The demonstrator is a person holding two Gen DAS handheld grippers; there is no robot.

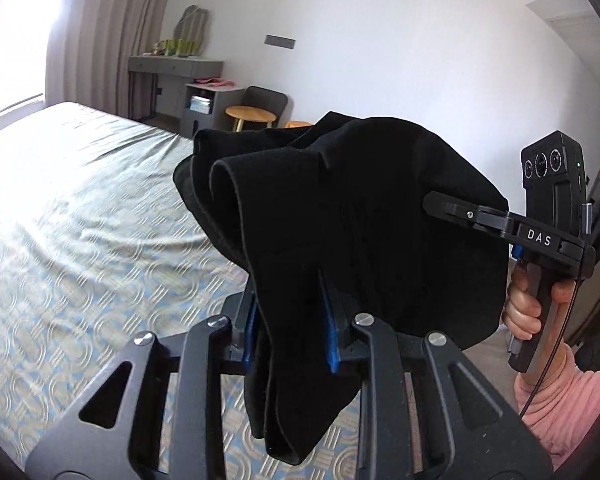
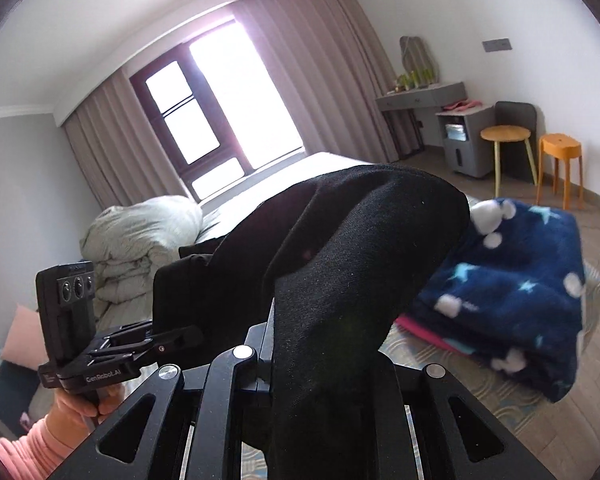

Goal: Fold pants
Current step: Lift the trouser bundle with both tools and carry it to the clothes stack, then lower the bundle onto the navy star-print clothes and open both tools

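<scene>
- The left gripper (image 1: pixel 290 320) has its blue-lined fingers (image 1: pixel 331 344) nipped tight on a hanging fold of the black pants (image 1: pixel 364 216); the cloth trails below the jaws.
- The right gripper (image 2: pixel 274 344) is likewise clamped on the pants (image 2: pixel 340 264), whose fabric hides the fingertips.
- Both grippers hold the one garment up in the air above the bed (image 1: pixel 68 208), bunched between them.
- Just past the pants, a folded navy star-patterned blanket (image 2: pixel 512 292) lies at the bed's near corner, over a pink layer (image 2: pixel 416 330).
- The patterned bedspread to the left runs flat toward the window (image 2: pixel 220 108); a rumpled pale duvet (image 2: pixel 140 240) is heaped at its far end.
- By the far wall: two stools, one round wooden (image 2: pixel 505 135), one orange (image 2: pixel 560 148), and one grey cabinet (image 2: pixel 466 140) with papers in its open shelf.
</scene>
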